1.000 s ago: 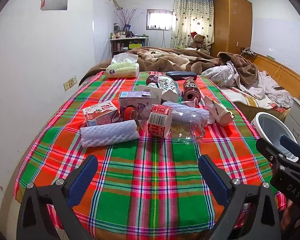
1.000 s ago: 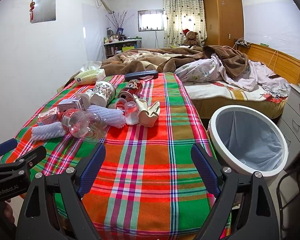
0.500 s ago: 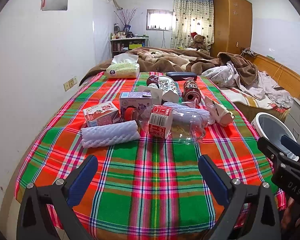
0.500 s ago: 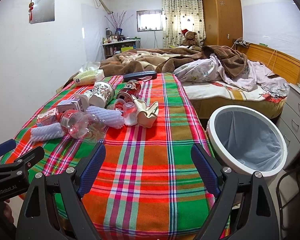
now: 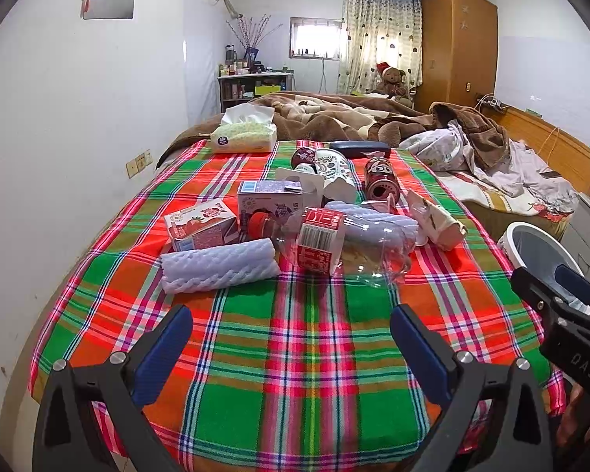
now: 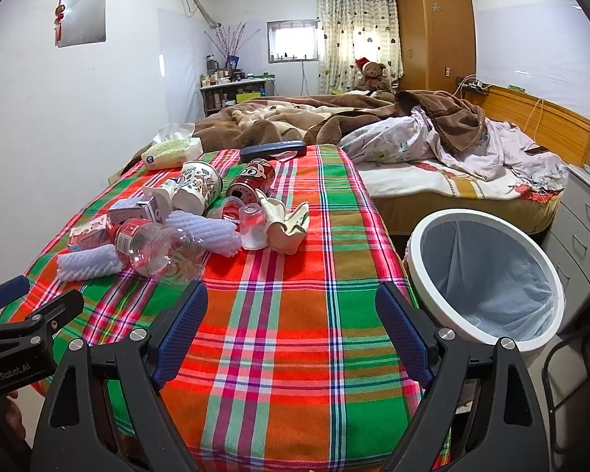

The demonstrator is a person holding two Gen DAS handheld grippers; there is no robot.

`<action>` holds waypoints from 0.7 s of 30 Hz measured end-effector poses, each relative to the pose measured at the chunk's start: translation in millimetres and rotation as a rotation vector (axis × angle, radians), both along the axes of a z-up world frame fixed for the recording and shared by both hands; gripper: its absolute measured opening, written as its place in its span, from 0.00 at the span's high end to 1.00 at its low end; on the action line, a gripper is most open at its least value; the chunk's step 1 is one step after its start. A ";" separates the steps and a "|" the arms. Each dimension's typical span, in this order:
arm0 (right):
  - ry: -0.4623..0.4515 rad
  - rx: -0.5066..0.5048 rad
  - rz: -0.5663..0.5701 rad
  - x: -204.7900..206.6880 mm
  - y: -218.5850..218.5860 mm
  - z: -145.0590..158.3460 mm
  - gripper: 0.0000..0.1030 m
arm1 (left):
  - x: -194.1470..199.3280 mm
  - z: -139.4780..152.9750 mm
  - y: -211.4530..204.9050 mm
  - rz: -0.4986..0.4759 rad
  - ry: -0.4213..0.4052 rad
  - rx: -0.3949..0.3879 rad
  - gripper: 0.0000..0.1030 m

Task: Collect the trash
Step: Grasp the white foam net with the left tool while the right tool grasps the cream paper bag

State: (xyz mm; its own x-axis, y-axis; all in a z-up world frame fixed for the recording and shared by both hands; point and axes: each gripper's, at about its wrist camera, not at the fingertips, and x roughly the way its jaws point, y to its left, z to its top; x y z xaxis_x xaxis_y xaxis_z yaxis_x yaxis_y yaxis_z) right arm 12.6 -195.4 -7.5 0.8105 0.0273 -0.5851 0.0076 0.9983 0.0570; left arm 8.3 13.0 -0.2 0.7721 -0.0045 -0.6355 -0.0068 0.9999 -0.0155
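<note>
Trash pile [image 5: 306,220] sits mid-frame in the left wrist view, on the plaid cloth [image 5: 295,354]: a clear plastic bottle [image 5: 334,244] with a red label on its side, a white foam sleeve [image 5: 220,269] left of it, two small cartons behind, a red can [image 5: 379,183] and a patterned paper cup [image 5: 334,175] farther back. Left gripper [image 5: 291,338] low in frame, jaws spread wide, nothing between them; the pile lies well beyond the tips, bare cloth between. White bin [image 5: 531,247] at right edge, partly hidden by the right gripper's body; contents not visible from here. Tissue pack [image 5: 244,137] upper left of the pile.

Right wrist view: bin [image 6: 487,275] at right, beside the cloth's edge, lined with a pale bag, no trash seen inside. Right gripper [image 6: 291,322] at bottom, jaws spread, holding nothing. Pile lies upper left of the tips, the bottle [image 6: 157,247] nearest the left finger. A crumpled cream wrapper [image 6: 287,224] and a small clear cup [image 6: 251,226] sit on the pile's right side. Unmade bed [image 6: 373,126] behind.
</note>
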 end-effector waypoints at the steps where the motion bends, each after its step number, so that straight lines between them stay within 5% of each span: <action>1: 0.001 0.003 0.004 0.9 -1.0 0.1 0.14 | 2.4 -1.0 2.3 -0.005 0.002 -0.006 0.01; 15: 0.071 0.066 -0.004 94.0 -22.9 -13.5 0.14 | 79.2 -14.2 64.8 -0.011 0.063 0.011 0.01; 21: 0.160 0.102 0.032 125.7 -18.3 -28.8 0.24 | 108.9 -25.9 77.1 -0.097 0.124 0.010 0.01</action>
